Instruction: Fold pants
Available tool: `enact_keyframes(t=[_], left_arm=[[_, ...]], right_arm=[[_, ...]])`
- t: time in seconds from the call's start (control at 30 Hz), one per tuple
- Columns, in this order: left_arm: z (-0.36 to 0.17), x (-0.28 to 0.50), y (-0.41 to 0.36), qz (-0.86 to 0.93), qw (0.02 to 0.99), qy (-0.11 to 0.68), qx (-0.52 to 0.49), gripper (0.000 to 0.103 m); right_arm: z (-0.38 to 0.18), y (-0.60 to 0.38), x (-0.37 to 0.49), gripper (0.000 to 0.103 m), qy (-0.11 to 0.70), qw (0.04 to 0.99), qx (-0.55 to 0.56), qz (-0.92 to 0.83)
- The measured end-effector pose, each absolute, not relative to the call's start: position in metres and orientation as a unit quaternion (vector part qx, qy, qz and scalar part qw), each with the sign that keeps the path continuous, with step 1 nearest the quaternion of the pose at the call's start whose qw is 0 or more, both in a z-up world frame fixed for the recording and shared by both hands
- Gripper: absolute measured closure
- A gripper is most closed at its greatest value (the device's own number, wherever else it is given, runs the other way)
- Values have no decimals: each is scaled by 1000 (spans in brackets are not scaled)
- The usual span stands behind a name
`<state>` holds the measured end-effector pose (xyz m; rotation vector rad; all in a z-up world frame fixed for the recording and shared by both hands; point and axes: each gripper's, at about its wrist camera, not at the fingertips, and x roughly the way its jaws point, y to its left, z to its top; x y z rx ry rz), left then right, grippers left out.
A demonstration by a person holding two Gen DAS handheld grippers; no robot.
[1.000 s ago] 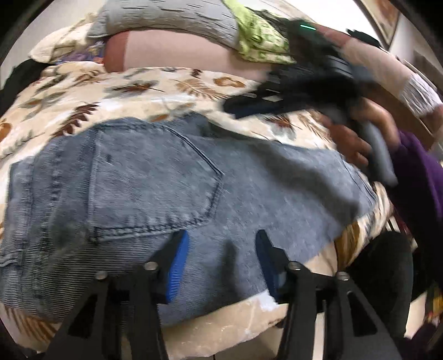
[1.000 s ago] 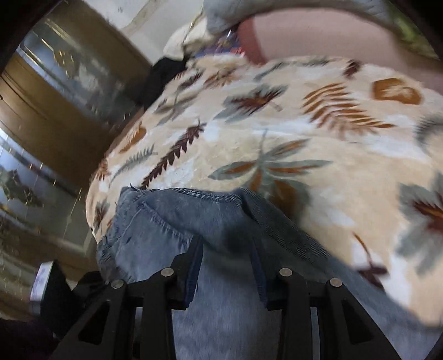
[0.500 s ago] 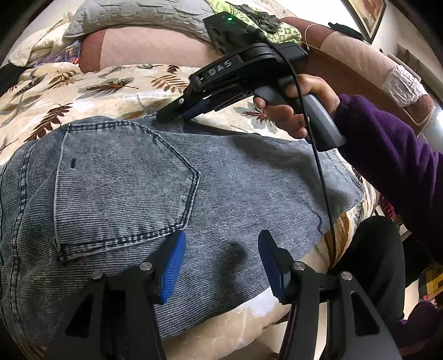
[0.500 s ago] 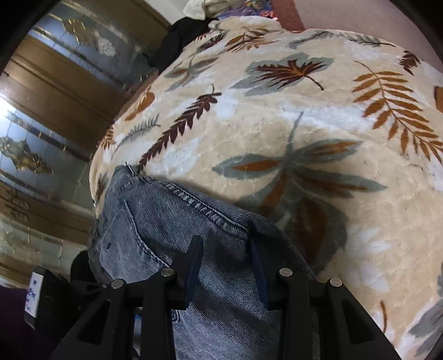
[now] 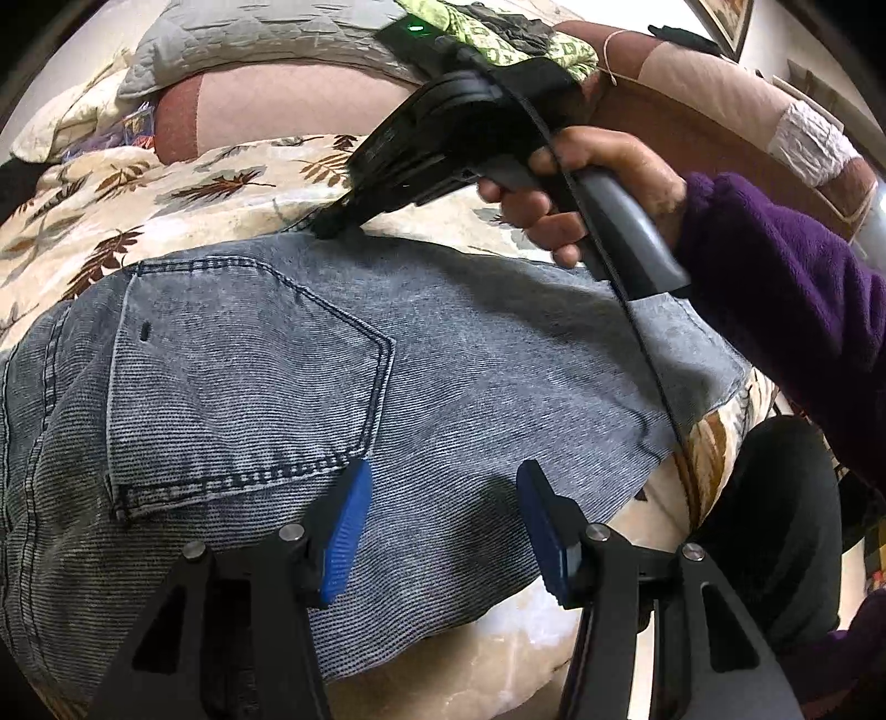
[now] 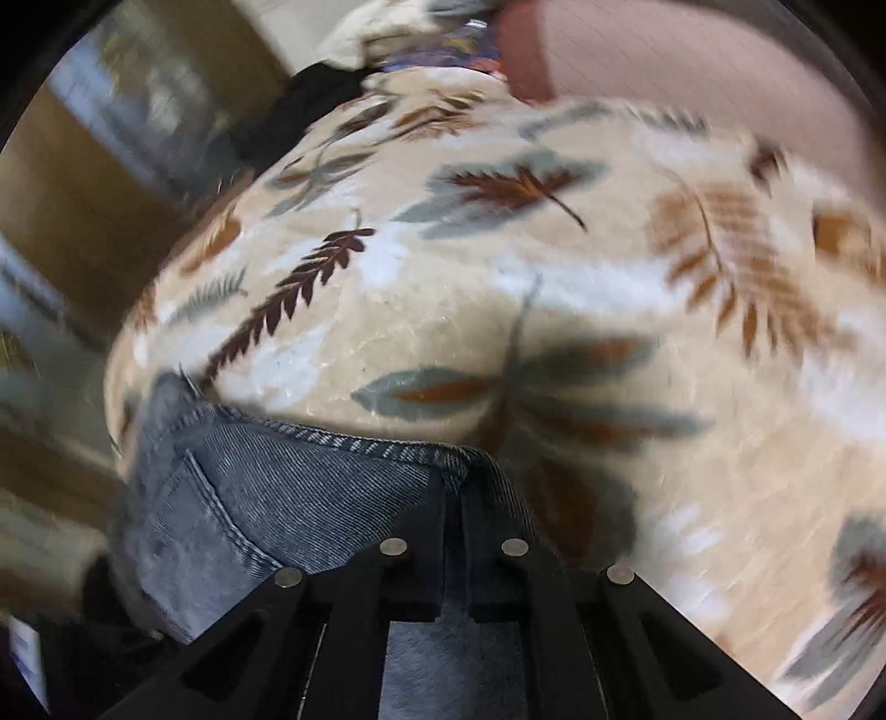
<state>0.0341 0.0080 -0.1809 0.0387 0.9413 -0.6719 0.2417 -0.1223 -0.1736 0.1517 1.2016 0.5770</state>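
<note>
Grey-blue denim pants (image 5: 332,387) lie folded on a leaf-print blanket (image 5: 166,183), back pocket facing up. My left gripper (image 5: 440,520) is open, hovering just above the near edge of the denim with nothing between its blue pads. My right gripper (image 5: 332,224) is at the far edge of the pants in the left wrist view. In the right wrist view my right gripper (image 6: 454,487) is shut on the stitched far edge of the pants (image 6: 277,487), the fabric pinched between the jaws.
The blanket (image 6: 554,310) covers a bed. Pillows and a grey quilt (image 5: 266,39) pile at the back. A brown headboard (image 5: 720,111) runs at the right. A wooden cabinet (image 6: 83,194) stands past the bed's left edge.
My right gripper has closed from open onto the far edge of the pants. My left gripper has stayed open over the near edge.
</note>
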Motion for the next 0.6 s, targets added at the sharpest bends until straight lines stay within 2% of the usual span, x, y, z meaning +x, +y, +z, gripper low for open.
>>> enact_keyframes(t=[0.1,0.2,0.4,0.47,0.5,0.53,0.6], left_arm=[[-181,30,9,-317,838,443,23,48],[-178,26,9,-314,842,438,30,48],[-161,10,2,-323,856,401,44,48],[-155,8,-4,-327,857,395,49,48],[-154,7,-8,-328,856,396,52,48],[-151,7,-14,-331,854,397,57,48],[-145,7,-30,-331,851,402,66,48]], right_arm=[[-144,-164,214,95,521,809,130,241],[-118,-209,168,95,508,831,132,183],[-82,-345,1,93,453,853,253,59],[-84,-380,-42,70,437,847,304,21],[-88,-399,-67,42,428,841,331,-7],[-92,-412,-87,30,415,838,353,-30],[-104,-436,-119,30,373,830,411,-49]])
